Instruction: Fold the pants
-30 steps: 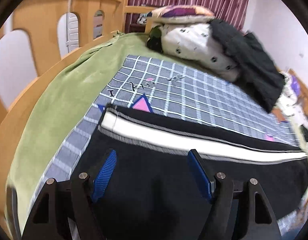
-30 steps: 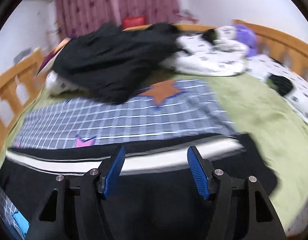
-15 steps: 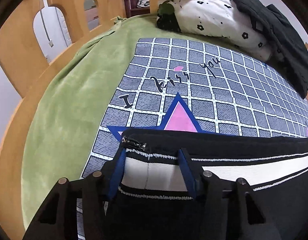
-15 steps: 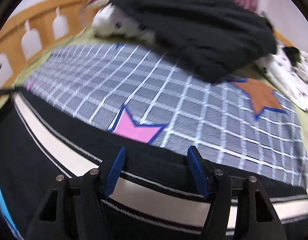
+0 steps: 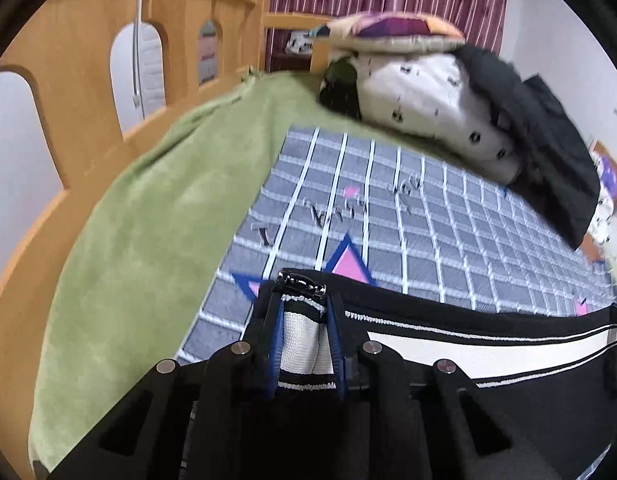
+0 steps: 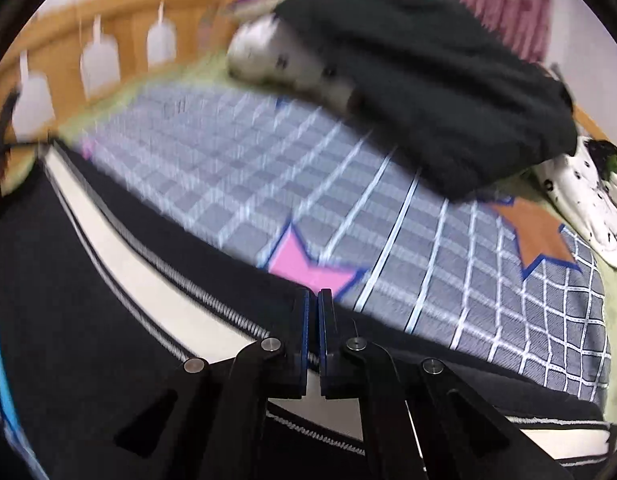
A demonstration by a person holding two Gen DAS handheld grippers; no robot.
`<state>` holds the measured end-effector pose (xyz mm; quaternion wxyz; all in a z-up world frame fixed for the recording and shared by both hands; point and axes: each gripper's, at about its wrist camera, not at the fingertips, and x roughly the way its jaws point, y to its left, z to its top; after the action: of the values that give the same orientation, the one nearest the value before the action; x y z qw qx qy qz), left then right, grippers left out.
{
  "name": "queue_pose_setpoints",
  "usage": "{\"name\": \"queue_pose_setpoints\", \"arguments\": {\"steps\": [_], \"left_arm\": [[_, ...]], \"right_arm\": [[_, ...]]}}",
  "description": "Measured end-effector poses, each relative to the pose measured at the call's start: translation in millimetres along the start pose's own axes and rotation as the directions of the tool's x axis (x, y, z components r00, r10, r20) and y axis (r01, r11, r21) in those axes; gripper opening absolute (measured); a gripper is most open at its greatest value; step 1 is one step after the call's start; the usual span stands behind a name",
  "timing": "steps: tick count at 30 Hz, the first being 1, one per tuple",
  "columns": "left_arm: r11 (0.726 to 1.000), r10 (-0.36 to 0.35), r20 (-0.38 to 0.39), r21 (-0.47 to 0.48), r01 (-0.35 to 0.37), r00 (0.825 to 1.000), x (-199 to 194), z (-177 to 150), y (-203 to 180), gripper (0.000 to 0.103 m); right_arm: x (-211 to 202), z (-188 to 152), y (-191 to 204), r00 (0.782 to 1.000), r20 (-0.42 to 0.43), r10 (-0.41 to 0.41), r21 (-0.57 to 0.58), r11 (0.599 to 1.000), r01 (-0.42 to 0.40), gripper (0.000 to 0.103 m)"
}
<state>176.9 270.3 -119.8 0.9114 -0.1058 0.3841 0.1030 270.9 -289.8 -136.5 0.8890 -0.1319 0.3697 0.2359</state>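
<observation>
Pants (image 5: 488, 412) flat on bed (image 5: 140, 232), long axis running 9 to 3 along white stripe (image 5: 468, 350). Left gripper (image 5: 304, 332) jaws closing on stripe's end beside zipper (image 5: 301, 282). Right gripper (image 6: 313, 320) jaws pressed together, black edge pinched at 12. Only left view showing zipper; only right view showing orange star (image 6: 540, 236).

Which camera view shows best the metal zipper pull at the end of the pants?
The left wrist view: the zipper pull sits sharp and near, just beyond the left tool. In the right wrist view I cannot find it; there the pants are blurred.
</observation>
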Motion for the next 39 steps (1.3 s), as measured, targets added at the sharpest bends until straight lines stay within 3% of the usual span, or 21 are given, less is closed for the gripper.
{"name": "queue_pose_setpoints", "arguments": {"steps": [2, 6, 10, 13, 16, 17, 20, 22, 24, 27, 30, 34, 36, 39], "left_arm": [[1.000, 0.022, -0.023, -0.013, -0.023, 0.999, 12, 6, 4, 0.020], [0.997, 0.069, -0.123, -0.037, -0.074, 0.990, 54, -4, 8, 0.020], [0.991, 0.134, -0.116, -0.006, -0.135, 0.984, 57, -8, -1, 0.024], [0.987, 0.162, -0.112, 0.019, -0.161, 0.980, 43, -7, -8, 0.037], [0.992, 0.121, -0.073, 0.052, -0.118, 0.990, 22, -11, -14, 0.040], [0.994, 0.097, -0.066, 0.064, -0.093, 0.993, 16, -15, -17, 0.045], [0.994, 0.037, -0.050, 0.108, -0.031, 0.998, 17, -22, -34, 0.058], [0.987, 0.078, -0.082, 0.149, -0.065, 0.994, 37, -26, -45, 0.058], [0.984, 0.119, -0.136, 0.150, -0.099, 0.983, 60, -31, -47, 0.059], [0.987, 0.130, -0.138, 0.108, -0.115, 0.982, 62, -24, -50, 0.058], [0.994, 0.098, -0.163, 0.067, -0.088, 0.982, 44, -17, -57, 0.058], [0.994, 0.062, -0.106, 0.096, -0.052, 0.992, -6, -18, -75, 0.058], [0.994, 0.037, -0.086, 0.101, -0.028, 0.996, -31, -20, -85, 0.058], [0.995, -0.079, -0.044, 0.056, 0.081, 0.996, -77, -22, -98, 0.058]], "right_arm": [[0, 8, -1, 0.999, 0.028, -0.019, 0.000, 1.000, 0.019, 0.003], [47, 4, 0, 0.998, -0.052, -0.043, 0.018, 0.999, 0.044, 0.003], [62, -5, 1, 0.995, -0.065, -0.073, 0.061, 0.995, 0.077, 0.007], [41, -1, -11, 0.994, -0.058, -0.093, 0.101, 0.990, 0.098, 0.024], [6, -7, -38, 0.987, 0.003, -0.159, 0.151, 0.976, 0.157, 0.041], [-3, -11, -48, 0.983, 0.012, -0.181, 0.171, 0.969, 0.176, 0.047], [-3, -34, -79, 0.960, -0.071, -0.270, 0.199, 0.939, 0.279, 0.048], [15, -50, -99, 0.950, -0.150, -0.274, 0.244, 0.921, 0.305, 0.047], [24, -56, -107, 0.956, -0.142, -0.255, 0.275, 0.918, 0.286, 0.049], [30, -47, -100, 0.939, -0.154, -0.307, 0.235, 0.912, 0.336, 0.050], [24, -41, -97, 0.932, -0.186, -0.311, 0.257, 0.900, 0.351, 0.050], [-22, -37, -83, 0.960, -0.142, -0.240, 0.423, 0.863, 0.278, 0.051], [-46, -32, -64, 0.964, -0.112, -0.243, 0.422, 0.866, 0.267, 0.058], [-92, -15, -26, 0.968, -0.053, -0.245, 0.380, 0.892, 0.246, 0.059]]}}
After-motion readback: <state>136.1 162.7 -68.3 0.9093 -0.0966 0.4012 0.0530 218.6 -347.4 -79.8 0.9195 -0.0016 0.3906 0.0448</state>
